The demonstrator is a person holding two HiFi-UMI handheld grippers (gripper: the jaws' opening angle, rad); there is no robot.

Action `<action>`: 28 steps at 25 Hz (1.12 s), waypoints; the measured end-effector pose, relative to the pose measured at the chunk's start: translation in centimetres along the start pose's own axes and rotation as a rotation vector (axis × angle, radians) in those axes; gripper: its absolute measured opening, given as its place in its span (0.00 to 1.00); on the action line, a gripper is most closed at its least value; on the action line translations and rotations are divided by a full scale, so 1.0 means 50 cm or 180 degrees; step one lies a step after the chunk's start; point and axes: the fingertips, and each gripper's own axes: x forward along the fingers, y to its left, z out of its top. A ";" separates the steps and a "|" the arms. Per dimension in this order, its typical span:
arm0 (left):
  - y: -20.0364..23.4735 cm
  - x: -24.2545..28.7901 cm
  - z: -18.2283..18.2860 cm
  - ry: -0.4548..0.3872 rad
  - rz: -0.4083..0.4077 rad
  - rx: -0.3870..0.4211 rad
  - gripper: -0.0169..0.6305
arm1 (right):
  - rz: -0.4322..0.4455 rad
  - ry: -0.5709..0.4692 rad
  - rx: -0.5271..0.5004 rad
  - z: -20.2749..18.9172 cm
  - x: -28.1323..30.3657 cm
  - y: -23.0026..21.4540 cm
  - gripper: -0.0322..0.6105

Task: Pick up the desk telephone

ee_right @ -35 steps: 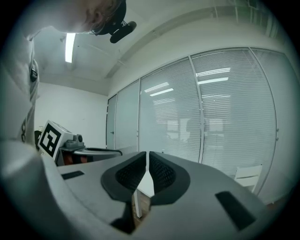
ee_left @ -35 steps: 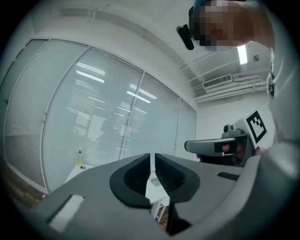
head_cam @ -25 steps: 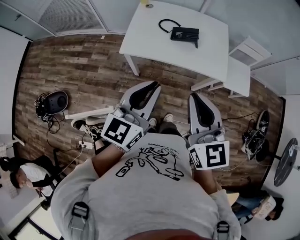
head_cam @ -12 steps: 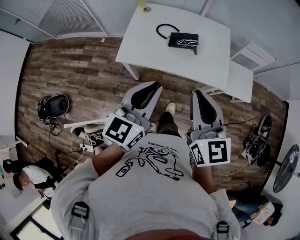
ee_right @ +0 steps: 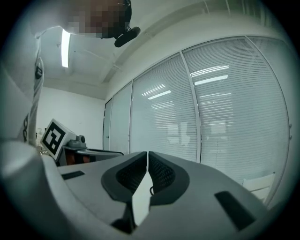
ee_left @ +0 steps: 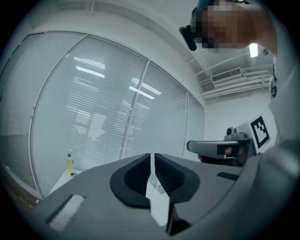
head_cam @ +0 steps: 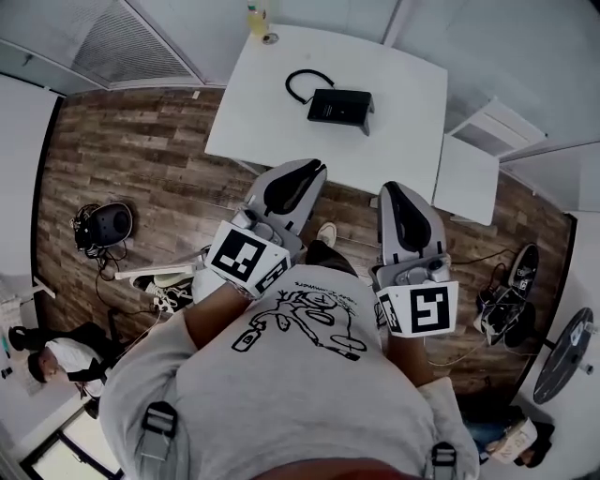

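Note:
The black desk telephone (head_cam: 339, 106) lies on the white table (head_cam: 272, 131) at the top of the head view, its cord (head_cam: 302, 82) looping to its left. My left gripper (head_cam: 312, 169) is held level in front of the body, its tip over the table's near edge and short of the phone. My right gripper (head_cam: 389, 190) is beside it, also short of the phone. Both are shut with nothing between the pads. In the left gripper view the jaws (ee_left: 152, 158) meet in a thin slit; in the right gripper view (ee_right: 146, 157) the same.
A small bottle (head_cam: 255, 19) stands at the table's far corner. A lower white side table (head_cam: 469, 173) adjoins on the right. On the wood floor lie a black device with cables (head_cam: 105, 223), a power strip (head_cam: 167, 298) and shoes (head_cam: 514, 281). A seated person (head_cam: 52, 352) is at lower left.
The table and telephone have come closer and shifted left in the head view as the person walked toward them. Both grippers stayed shut and kept their place before the body.

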 end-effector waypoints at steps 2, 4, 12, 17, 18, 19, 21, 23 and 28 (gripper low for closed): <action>-0.005 0.044 -0.001 0.0008 -0.0010 -0.0007 0.07 | 0.0044 0.0028 0.0008 -0.009 0.014 -0.040 0.07; -0.010 0.081 0.000 0.0001 -0.0012 0.0020 0.06 | 0.0081 0.0048 0.0035 -0.017 0.026 -0.075 0.07; 0.005 0.174 -0.016 0.0060 0.0068 -0.0041 0.05 | 0.0191 0.0084 0.0155 -0.037 0.073 -0.159 0.07; 0.032 0.205 -0.023 0.0118 0.0132 -0.0083 0.05 | 0.0222 0.0169 0.0163 -0.054 0.105 -0.179 0.07; 0.040 0.214 -0.025 0.0125 0.0134 -0.0097 0.05 | 0.0231 0.0185 0.0198 -0.056 0.115 -0.183 0.07; 0.049 0.223 -0.025 0.0128 0.0130 -0.0107 0.05 | 0.0247 0.0193 0.0231 -0.058 0.126 -0.186 0.07; 0.066 0.243 -0.021 0.0117 0.0102 -0.0111 0.05 | 0.0275 0.0193 0.0270 -0.057 0.149 -0.191 0.07; 0.083 0.260 -0.011 0.0089 0.0062 -0.0101 0.05 | 0.0251 0.0171 0.0285 -0.051 0.171 -0.198 0.07; 0.158 0.295 0.022 0.0015 0.0004 -0.0054 0.05 | 0.0123 0.0080 0.0201 -0.020 0.259 -0.218 0.07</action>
